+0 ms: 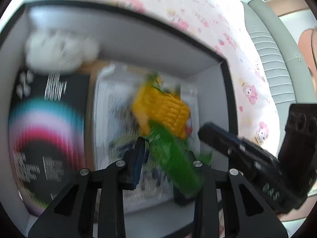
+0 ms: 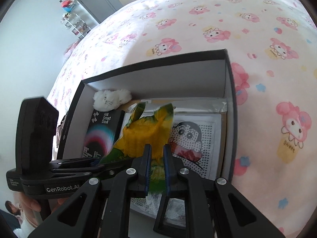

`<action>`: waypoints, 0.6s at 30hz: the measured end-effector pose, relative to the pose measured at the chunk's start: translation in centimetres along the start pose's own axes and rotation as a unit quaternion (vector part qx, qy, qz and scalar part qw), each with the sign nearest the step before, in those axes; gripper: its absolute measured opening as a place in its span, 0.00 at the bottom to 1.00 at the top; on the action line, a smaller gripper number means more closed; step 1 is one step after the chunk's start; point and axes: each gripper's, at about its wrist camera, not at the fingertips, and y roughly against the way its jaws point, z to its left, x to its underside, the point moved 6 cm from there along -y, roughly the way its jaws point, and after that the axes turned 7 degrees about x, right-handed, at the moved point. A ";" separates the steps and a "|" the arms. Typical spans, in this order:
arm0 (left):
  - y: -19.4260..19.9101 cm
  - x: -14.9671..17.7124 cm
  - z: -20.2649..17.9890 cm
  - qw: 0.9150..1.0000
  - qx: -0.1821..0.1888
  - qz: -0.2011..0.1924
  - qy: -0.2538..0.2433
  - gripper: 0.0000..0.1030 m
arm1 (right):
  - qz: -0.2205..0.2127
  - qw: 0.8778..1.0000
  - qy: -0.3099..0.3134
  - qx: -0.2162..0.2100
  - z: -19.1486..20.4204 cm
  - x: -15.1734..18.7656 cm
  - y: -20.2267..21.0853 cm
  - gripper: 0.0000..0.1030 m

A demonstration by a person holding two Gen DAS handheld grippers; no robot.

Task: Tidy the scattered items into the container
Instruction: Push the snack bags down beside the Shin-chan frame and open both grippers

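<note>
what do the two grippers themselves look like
Both are matte black linkage frames with silver pivot rivets and blue-padded fingers. The left gripper, seen from the right gripper, carries white "GenRobot.AI" lettering and a boxy black camera housing. No cables or sleeves visible.

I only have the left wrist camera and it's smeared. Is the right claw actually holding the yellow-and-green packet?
Observer: Yes. The right claw is shut on the green end of the yellow-and-green packet, above the open box.
Operator: What's the pale sheet underneath it?
Observer: A dotted board printed with a cartoon boy's face, lying flat on the box floor.
Operator: And the black carton on the left?
Observer: The black carton reads "Smart Devil", and a white plush toy sits at its far end.
</note>
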 end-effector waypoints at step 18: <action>2.0 -2.8 1.8 0.996 -0.016 -0.076 0.041 0.35 | -0.019 1.000 -0.004 -0.014 0.0 -0.8 0.6 0.09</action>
